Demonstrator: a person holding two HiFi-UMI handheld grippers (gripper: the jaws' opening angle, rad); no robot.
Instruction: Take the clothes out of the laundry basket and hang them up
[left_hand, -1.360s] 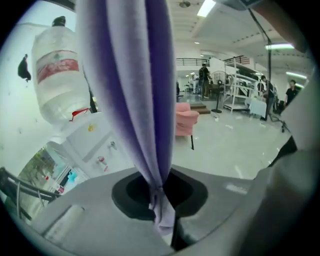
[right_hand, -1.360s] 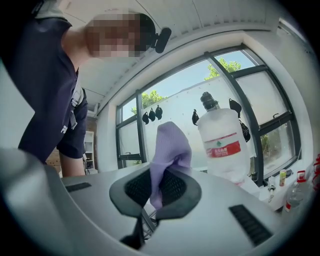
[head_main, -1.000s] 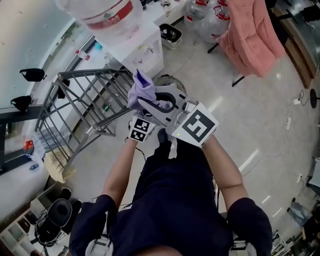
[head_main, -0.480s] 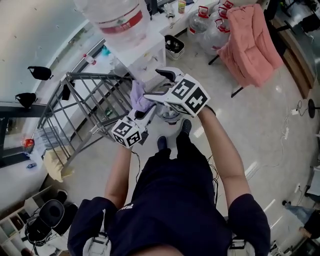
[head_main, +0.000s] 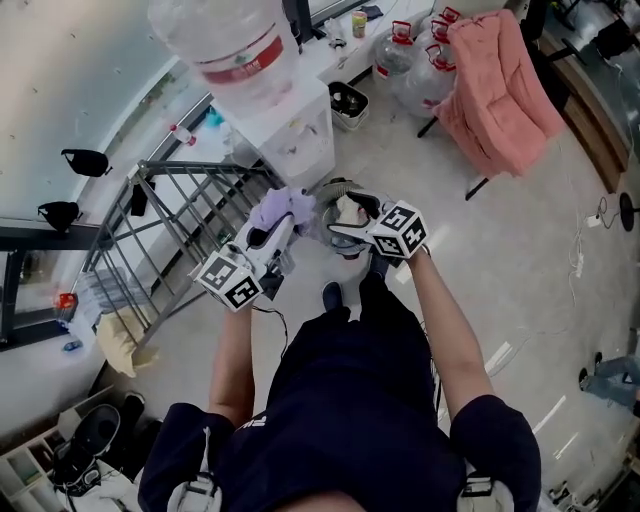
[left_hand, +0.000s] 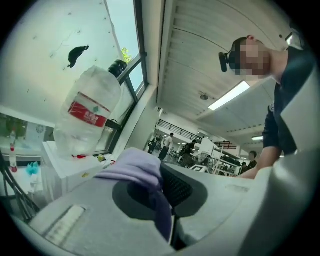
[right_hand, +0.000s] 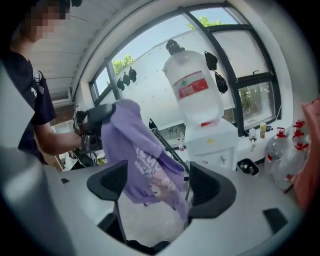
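Below us, the head view shows a glossy grey floor (head_main: 520, 260), a metal drying rack (head_main: 170, 215) at left, a water dispenser (head_main: 290, 130) beyond it and a pink cloth (head_main: 495, 85) draped further back. Our left gripper (head_main: 283, 222) holds a purple garment (head_main: 285, 205) just beside the rack, with the right gripper (head_main: 345, 220) close by. From the left gripper view, the jaws clamp a fold of the garment under a white ceiling (left_hand: 200, 50). From the right gripper view, the jaws stand wide, having just been opening. The garment hangs long side down from the left gripper, seen in their gap, and neither pad presses it.
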